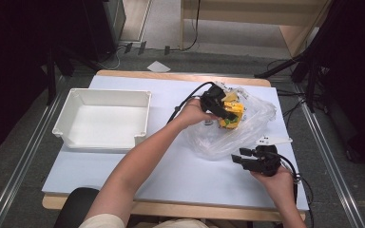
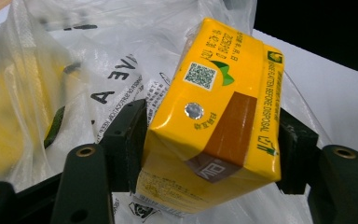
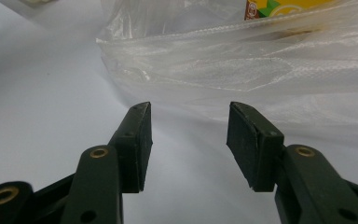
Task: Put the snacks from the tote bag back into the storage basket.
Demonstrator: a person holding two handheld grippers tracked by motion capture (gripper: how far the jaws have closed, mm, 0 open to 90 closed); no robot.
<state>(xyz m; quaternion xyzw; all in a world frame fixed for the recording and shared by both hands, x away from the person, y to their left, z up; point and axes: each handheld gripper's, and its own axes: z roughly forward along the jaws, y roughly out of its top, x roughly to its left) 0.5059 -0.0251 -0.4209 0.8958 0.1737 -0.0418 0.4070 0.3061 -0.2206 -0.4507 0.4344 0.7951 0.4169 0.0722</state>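
Closest to us, our right tool [image 1: 241, 156] sat low near the front edge of the counter [image 1: 123, 175]. Its two black jaws stood partly open with nothing between them. In the right gripper view, the tool [image 3: 189, 140] pointed at the near edge of a clear plastic bag [image 3: 242, 70], close to it but not touching. A little farther out, the plastic bag [image 1: 228, 137] lay crumpled on the right side of the counter. Past that, our left tool [image 1: 224, 109] was up at the top of the bag. It had hold of a yellow drink carton [image 1: 232, 114]. In the left gripper view, the tool [image 2: 212, 149] squeezed the yellow drink carton [image 2: 214, 116] from both sides, one jaw tight on each side. The carton was tilted, with a small silver dot and a square code on its top face. The bag [image 2: 74, 60] was bunched up behind it, and we saw something else yellow blurred through the plastic. Off to the left sat a white bin [image 1: 71, 111], well apart from the bag. At the far edge a small piece of paper [image 1: 158, 66] lay on the floor.
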